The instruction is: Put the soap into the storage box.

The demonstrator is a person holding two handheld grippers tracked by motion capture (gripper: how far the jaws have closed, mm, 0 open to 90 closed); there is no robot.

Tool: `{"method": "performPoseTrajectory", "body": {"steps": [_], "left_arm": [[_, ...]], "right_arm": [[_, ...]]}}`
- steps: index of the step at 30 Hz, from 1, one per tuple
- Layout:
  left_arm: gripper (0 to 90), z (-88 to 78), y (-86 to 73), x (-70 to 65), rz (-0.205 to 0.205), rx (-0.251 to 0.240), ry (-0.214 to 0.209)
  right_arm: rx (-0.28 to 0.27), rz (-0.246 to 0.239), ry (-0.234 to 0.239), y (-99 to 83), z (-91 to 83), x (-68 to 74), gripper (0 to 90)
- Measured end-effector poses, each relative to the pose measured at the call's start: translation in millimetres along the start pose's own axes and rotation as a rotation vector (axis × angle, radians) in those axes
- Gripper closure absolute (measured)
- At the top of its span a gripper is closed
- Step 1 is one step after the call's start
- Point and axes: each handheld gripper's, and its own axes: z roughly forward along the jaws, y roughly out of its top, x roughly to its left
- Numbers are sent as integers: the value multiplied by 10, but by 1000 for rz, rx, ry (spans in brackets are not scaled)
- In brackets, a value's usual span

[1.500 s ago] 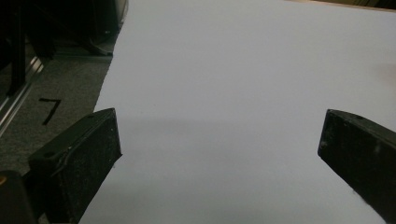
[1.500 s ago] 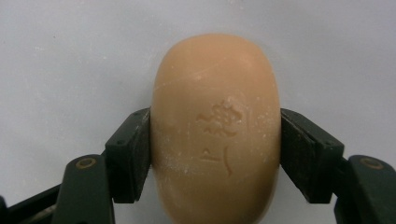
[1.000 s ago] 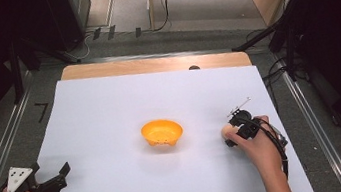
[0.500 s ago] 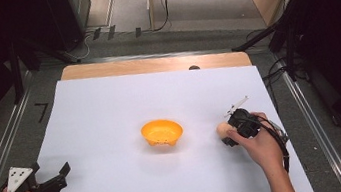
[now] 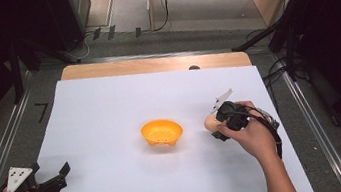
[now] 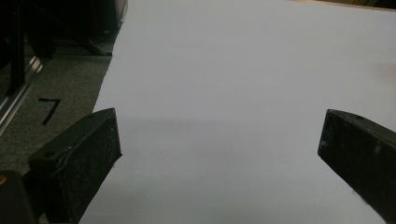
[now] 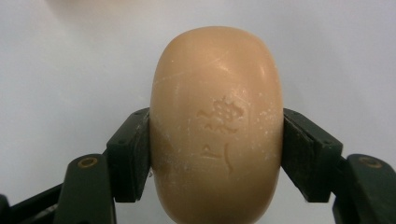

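Observation:
A tan oval soap bar [image 7: 217, 126] with a stamped mark sits clamped between the two black pads of my right gripper [image 7: 217, 154], which is shut on its sides. From above, the soap bar [image 5: 209, 122] hangs just over the white sheet, right of an orange bowl [image 5: 162, 131], with my right gripper [image 5: 214, 126] and the person's hand behind it. At the sheet's near left corner my left gripper [image 5: 61, 174] is held low. Its jaws stand wide open over bare white paper in the left gripper view [image 6: 219, 140], with nothing between them.
A large white sheet [image 5: 109, 104] covers the wooden table [image 5: 154, 64]. Metal rails run along both sides, and grey carpet with a black tape mark [image 6: 49, 109] lies left of the sheet. Cables and dark stands sit beyond the far edge.
My right gripper has risen off the sheet and shifted a little left toward the orange bowl, carrying the soap bar. The left gripper has stayed put.

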Motion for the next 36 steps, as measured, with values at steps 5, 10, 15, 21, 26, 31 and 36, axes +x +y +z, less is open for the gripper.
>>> {"method": "performPoseTrajectory", "body": {"steps": [5,10,15,21,26,31,36], "left_arm": [[0,0,0,0,0,0,0],[0,0,0,0,0,0,1],[0,0,0,0,-1,0,0],[0,0,1,2,-2,1,0],[0,0,1,3,-3,1,0],[0,-1,1,4,-4,1,-1],[0,6,1,3,-3,0,-2]], "right_arm": [[-25,-49,20,108,-10,11,330],[-36,-122,34,208,15,50,329],[-47,-168,55,293,7,87,329],[-49,-220,59,406,-19,122,329],[-62,-250,70,493,-55,138,329],[-64,-270,68,581,-54,174,329],[-76,-286,75,673,-41,206,329]]}}
